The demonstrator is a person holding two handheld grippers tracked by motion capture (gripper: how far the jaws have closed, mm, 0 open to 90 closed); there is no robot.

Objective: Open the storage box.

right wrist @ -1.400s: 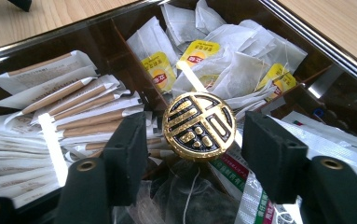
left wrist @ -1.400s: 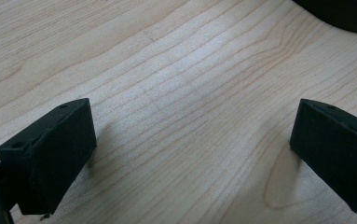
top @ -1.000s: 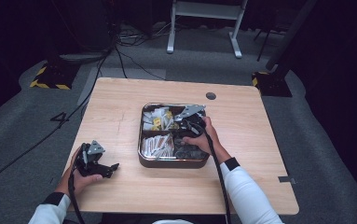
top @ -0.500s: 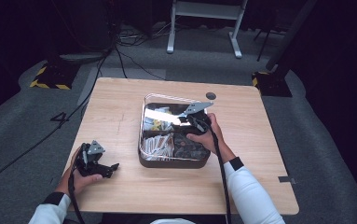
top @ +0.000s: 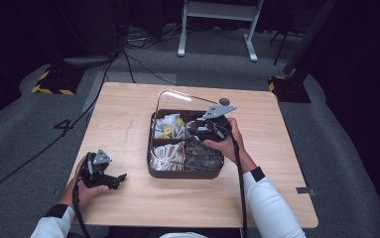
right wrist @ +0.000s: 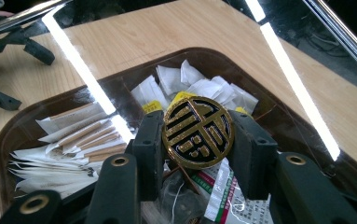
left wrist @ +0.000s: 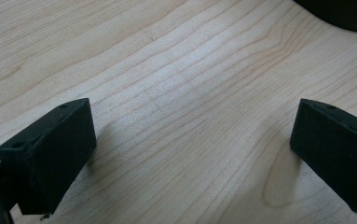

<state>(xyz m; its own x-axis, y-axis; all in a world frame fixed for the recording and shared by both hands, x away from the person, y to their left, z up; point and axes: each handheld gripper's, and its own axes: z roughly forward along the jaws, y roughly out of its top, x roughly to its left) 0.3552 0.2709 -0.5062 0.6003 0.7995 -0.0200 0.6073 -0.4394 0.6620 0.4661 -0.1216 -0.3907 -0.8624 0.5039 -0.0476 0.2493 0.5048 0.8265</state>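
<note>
At the centre of the high view, the right gripper [top: 197,128] pinches the round gold-patterned knob [right wrist: 197,131] of a clear lid [top: 170,125], tilted up over the dark compartment tray [top: 185,172] (sachets inside). Lower left, the left gripper [top: 112,179] rests spread on the bench [top: 128,114].

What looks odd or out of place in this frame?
The clear lid of the tray stands tilted up, lifted by its round gold knob, which the right claw pinches. The packets inside look tidy; nothing spilled. The left claw rests open on the table.
</note>
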